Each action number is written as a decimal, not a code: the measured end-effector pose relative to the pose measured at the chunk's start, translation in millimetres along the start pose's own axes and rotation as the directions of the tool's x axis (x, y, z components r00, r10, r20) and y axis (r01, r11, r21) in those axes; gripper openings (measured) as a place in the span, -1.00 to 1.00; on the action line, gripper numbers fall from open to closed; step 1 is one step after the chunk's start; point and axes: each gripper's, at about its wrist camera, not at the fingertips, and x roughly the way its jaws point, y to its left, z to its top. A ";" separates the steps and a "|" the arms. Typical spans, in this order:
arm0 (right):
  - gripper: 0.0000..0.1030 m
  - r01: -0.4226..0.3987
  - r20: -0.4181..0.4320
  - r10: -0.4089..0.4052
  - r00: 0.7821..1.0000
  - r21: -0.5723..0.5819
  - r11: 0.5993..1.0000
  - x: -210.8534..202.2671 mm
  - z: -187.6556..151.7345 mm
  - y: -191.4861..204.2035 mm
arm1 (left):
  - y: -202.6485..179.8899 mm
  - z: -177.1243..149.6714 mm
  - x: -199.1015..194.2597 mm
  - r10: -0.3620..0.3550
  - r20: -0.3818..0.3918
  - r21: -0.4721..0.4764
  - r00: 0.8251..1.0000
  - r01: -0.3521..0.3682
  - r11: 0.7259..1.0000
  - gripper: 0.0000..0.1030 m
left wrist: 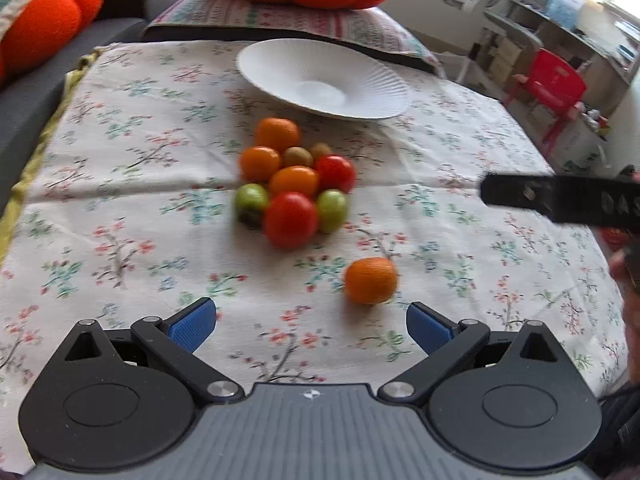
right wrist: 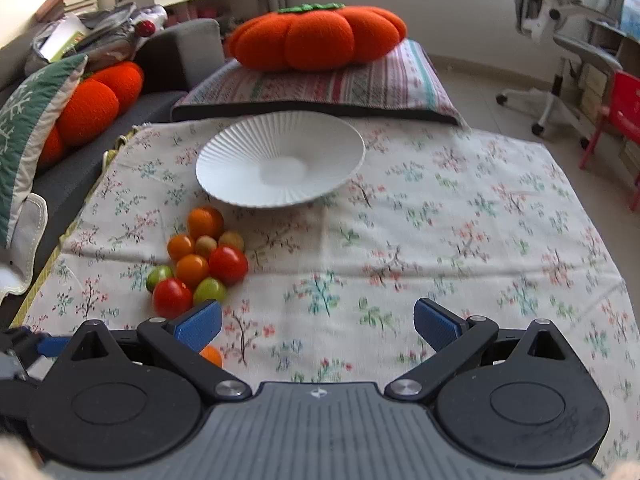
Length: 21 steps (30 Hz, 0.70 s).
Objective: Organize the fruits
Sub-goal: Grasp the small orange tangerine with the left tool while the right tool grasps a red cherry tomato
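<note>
Fruit cluster [left wrist: 294, 186] of red, orange, green and brown pieces on floral cloth [left wrist: 120, 168], just before empty white ribbed ceramic plate [left wrist: 280, 64]. Lone orange tangerine [left wrist: 371, 280] lies apart, near left gripper [left wrist: 311, 326]. Left gripper and right gripper [right wrist: 318, 326]: jaws wide, holding nothing.

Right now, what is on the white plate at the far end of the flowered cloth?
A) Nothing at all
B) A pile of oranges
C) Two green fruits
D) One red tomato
A: the white plate is bare in both views, while the fruit pile sits on the cloth in front of it and one lone orange lies apart, nearer the left hand-held gripper.
</note>
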 end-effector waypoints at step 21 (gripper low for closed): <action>0.48 -0.166 -0.065 0.161 0.985 -0.077 0.983 56.4 22.9 3.6 | -25.0 -4.5 30.7 -0.058 0.049 0.135 0.997 0.051 0.990 -0.67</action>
